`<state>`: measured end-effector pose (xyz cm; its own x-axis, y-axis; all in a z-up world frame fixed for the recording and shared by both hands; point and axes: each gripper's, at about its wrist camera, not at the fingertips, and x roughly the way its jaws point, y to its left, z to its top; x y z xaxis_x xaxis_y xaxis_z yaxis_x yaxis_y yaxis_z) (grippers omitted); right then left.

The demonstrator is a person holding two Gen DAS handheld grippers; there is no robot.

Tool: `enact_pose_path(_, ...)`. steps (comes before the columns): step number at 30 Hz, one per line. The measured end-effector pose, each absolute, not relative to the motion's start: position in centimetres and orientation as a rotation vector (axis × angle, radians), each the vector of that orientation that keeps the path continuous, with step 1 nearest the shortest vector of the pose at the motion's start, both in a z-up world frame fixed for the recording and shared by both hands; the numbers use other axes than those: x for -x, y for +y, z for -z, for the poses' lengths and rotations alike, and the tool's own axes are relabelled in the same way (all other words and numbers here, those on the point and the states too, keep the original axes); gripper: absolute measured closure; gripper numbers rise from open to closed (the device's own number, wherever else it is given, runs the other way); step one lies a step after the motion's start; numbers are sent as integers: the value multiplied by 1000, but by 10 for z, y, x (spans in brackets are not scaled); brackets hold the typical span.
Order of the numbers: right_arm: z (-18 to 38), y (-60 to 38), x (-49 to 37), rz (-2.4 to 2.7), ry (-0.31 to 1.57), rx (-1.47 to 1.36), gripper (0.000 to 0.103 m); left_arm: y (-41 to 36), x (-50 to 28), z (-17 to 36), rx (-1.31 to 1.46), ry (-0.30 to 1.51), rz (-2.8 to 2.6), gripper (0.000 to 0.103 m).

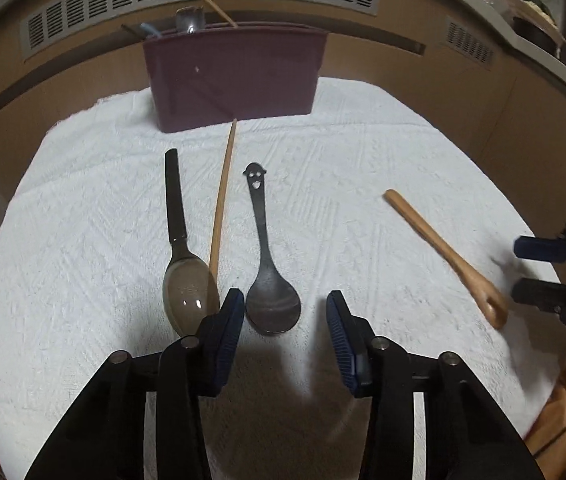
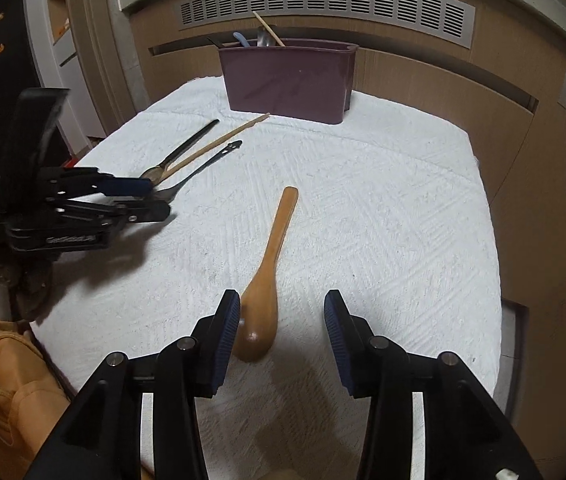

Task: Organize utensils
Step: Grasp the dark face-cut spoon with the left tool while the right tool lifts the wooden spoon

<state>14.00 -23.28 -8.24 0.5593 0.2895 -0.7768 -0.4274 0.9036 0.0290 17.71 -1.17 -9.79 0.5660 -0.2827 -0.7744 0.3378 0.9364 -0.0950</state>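
The left gripper [image 1: 281,334] hangs with its jaws apart and empty over the bowl of the dark metal spoon [image 1: 269,276], which lies on the white towel [image 1: 363,168] between a wooden chopstick [image 1: 223,196] and the wooden spoon [image 2: 269,268]. Left of the chopstick lies a black-handled spoon [image 1: 181,248]. The right gripper [image 2: 281,334] also stands apart, and the wooden spoon's bowl sits between its jaws, against the left pad, not clamped. So four utensils remain to be put away. Beyond them stands the maroon utensil holder [image 1: 235,80], already holding a chopstick, a metal spoon and a blue-handled piece; the sorting looks partly done.
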Motion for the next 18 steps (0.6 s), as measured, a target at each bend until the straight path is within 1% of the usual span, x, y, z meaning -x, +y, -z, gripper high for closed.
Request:
enact_pose_path(2,82,-232,-137,-430,876,169,57,-16,-177,99,-100,902,348,61)
enact_pose_path(6,82,-233,-138,-426,873,152,56,-26,-178,98,-137,912,297,61)
enact_pose_path(7,82,-232,-138,-424,872,148,56,-24,-179,98,-120,917,292,65)
enact_pose_path(8,81,-232,-137,-420,869,146,56,-22,-178,98,-107,914,283,72)
enact_pose_path(10,79,-233,-134,-413,859,154,56,-18,-176,96,-93,906,268,74)
enact_pose_path(13,74,-233,-126,-396,836,179,55,-13,-159,83,-88,837,259,74)
enact_pose_path(16,72,-233,-117,-398,824,193,50,-9,-138,56,-106,732,260,74)
enact_pose_path(18,72,-231,-111,-411,823,201,49,-7,-127,39,-114,667,260,74)
